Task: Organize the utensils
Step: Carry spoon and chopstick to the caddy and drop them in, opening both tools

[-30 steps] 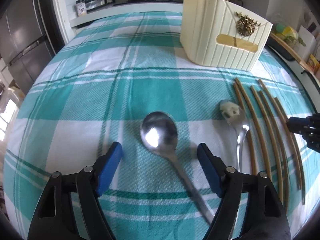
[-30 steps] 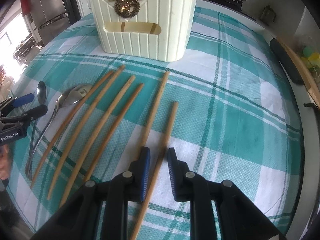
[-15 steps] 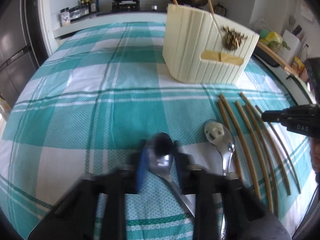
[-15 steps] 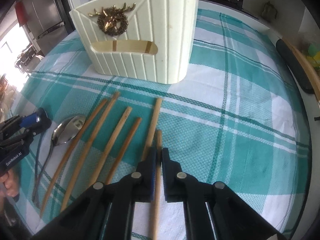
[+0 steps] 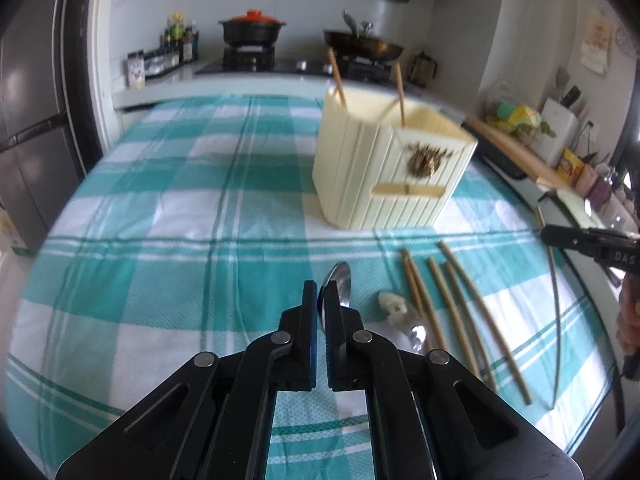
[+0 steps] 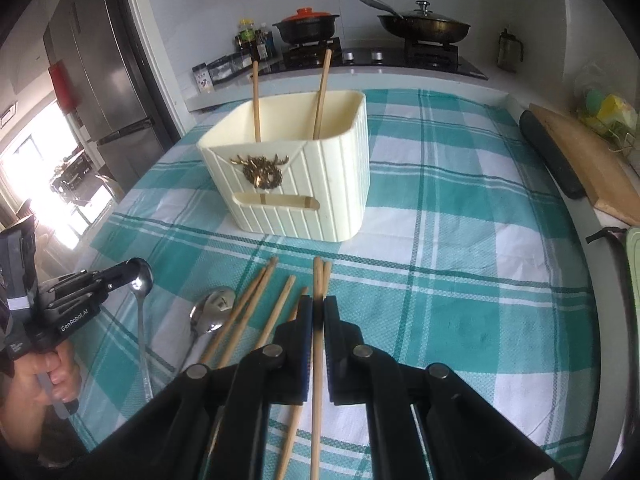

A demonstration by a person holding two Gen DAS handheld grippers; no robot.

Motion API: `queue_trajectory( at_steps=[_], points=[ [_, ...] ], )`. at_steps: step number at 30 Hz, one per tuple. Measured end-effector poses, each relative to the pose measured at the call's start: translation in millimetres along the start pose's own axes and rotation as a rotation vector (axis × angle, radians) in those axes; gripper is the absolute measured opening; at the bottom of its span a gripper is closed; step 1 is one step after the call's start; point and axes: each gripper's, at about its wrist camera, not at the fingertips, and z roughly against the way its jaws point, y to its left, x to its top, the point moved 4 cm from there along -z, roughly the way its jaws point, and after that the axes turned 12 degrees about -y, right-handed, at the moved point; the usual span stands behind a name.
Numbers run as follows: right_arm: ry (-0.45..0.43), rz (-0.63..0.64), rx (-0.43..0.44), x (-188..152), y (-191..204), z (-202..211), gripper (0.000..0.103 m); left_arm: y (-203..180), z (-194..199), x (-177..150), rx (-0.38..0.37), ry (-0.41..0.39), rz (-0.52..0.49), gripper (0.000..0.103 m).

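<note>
Daylight, moderately bright and cool in tone. In the right wrist view the source is a window (image 6: 48, 168) at the left edge, blown out to white with no detail held. The refrigerator (image 6: 100, 80) beside it carries a soft sheen. The spoon on the cloth (image 6: 212, 312) shows a small specular glare. Shadows on the checked tablecloth (image 5: 160, 240) are faint and diffuse. The left wrist view is slightly soft with motion blur, most evident on the cream utensil holder (image 5: 384, 176). Both views show strong fisheye bending and dark vignetted corners.
</note>
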Motion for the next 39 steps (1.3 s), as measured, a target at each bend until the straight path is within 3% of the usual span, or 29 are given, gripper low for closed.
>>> queue_trajectory(
  at_steps=[7, 15, 29, 39],
  points=[
    [-0.114, -0.028, 0.015, 19, -1, 44, 0.005, -6, 45, 38, -0.01, -0.115, -0.03, 0.0],
    [-0.244, -0.039, -0.005, 35, 2, 82, 0.005, -14, 65, 60, -0.038, -0.187, -0.036, 0.0],
    [-0.329, -0.041, -0.029, 55, 3, 107, 0.005, -10, 73, 75, -0.027, -0.208, -0.042, 0.0],
    [-0.39, -0.023, -0.025, 95, 3, 117, 0.005, -10, 72, 117, -0.039, -0.24, -0.037, 0.0]
  ],
)
